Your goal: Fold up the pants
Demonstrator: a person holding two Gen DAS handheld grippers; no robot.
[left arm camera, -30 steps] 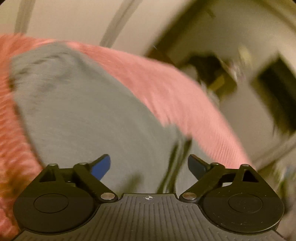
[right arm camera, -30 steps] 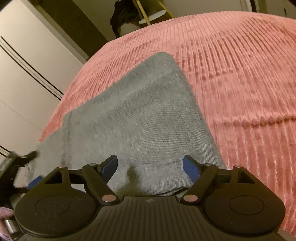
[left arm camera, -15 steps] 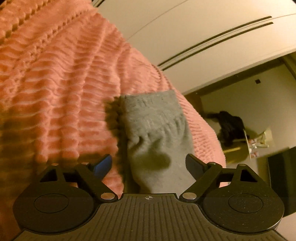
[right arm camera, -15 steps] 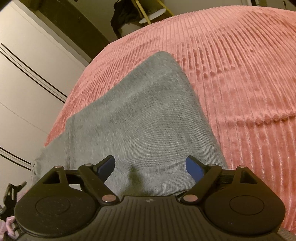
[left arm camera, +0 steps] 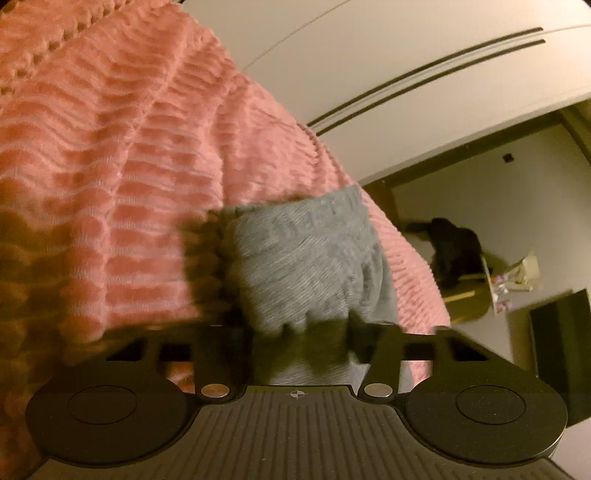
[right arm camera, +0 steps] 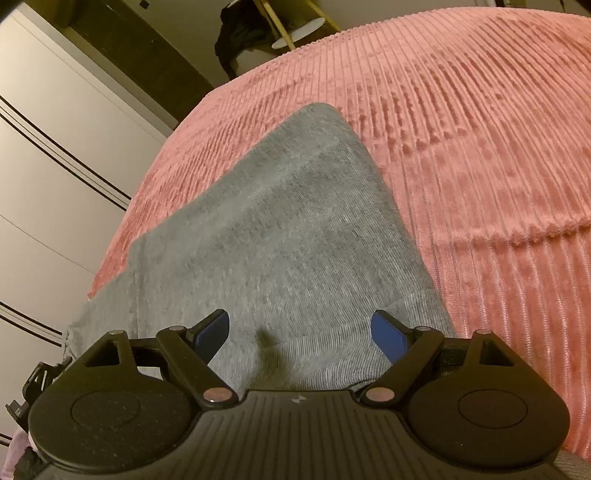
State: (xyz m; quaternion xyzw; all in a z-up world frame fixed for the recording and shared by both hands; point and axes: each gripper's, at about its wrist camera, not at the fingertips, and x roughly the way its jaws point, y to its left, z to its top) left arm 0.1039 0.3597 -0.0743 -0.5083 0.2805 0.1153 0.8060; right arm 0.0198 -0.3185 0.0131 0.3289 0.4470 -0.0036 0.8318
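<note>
The pants [right arm camera: 280,236] are grey knitted cloth, matt and finely ribbed. The blanket [right arm camera: 480,147] is pink plush cloth with raised ridges. The right gripper [right arm camera: 301,334] is matt black plastic.

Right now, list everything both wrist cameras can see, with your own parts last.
pants: one, grey, lying flat on the bed; a ribbed cuff end fills the left wrist view
bedspread: one, pink, ribbed, under the pants
wardrobe doors: white with dark lines, beside the bed
dark clothing: one heap, black, on a wooden stand beyond the bed
left hand-held gripper: one, black, blurred, fingers closing around the cuff; whether it is fully shut cannot be told
right hand-held gripper: one, black with blue pads, open over the near edge of the pants
</note>
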